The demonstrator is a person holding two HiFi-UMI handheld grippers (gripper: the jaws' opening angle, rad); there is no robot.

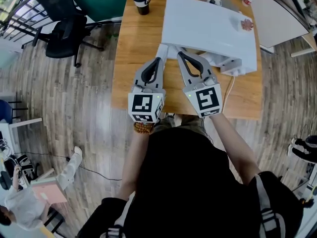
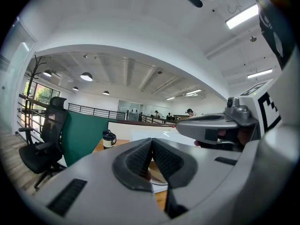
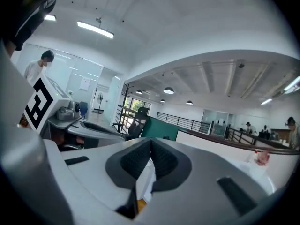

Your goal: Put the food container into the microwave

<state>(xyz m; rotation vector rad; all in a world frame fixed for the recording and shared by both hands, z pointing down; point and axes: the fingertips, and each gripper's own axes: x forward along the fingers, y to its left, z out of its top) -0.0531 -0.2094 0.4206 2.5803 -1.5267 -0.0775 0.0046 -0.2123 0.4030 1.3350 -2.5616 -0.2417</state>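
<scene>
- Wooden surface is carrying everything, and the person is standing at its near edge, holding both tools out over it.
- Left gripper and right gripper are lying side by side, close together, both pointing at the front of the microwave.
- Left fingers are pressing together at the tips, and the right fingers are doing the same. Nothing bulky is sitting between either pair, though a thin rim pinched there cannot be ruled out.
- Below the closed tips a white edge is showing on the wood. I am taking it for the food container, just in front of the microwave and not inside it. Its shape and lid are staying hidden.
- Judging by this, the work is sitting at the grasping stage, with the placing not yet done.
- The next move is calling for a firm, level hold and an open door. From above I cannot tell how the door is standing.
- Farther off, the microwave is showing as a plain white box with a small pinkish thing on its top. A dark cup is standing beyond its left corner, and an office chair is waiting on the floor.
</scene>
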